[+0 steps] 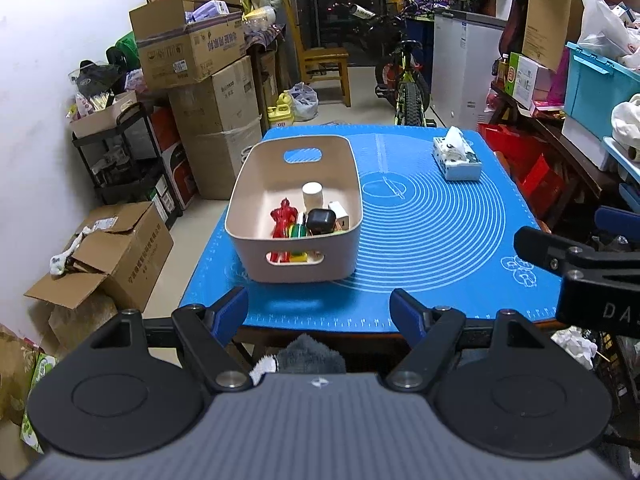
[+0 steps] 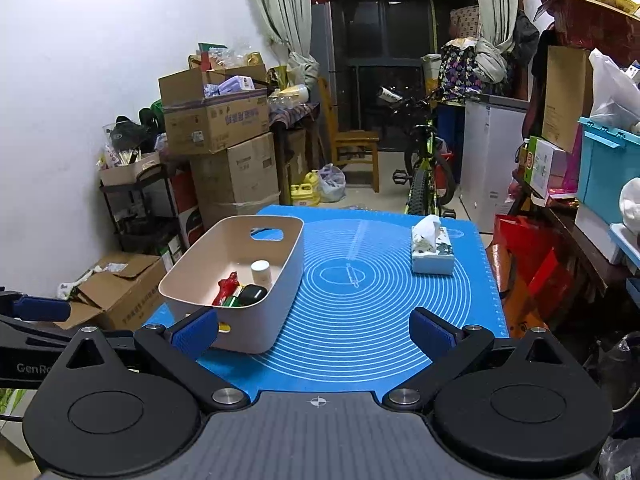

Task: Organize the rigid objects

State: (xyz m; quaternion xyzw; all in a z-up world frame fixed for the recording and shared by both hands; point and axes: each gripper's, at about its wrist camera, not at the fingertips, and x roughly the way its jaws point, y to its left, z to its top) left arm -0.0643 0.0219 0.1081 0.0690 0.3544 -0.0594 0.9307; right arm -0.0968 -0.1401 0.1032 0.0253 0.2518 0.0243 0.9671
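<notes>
Both grippers [image 1: 320,312] [image 2: 314,332] low (jaws apart)

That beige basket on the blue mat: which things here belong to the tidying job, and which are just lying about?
Part of the job:
- beige basket
- red figurine, white jar and black case inside it
- left gripper and right gripper, both open and empty

Just lying about:
- tissue box
- cardboard boxes
- bicycle
- wooden chair
</notes>
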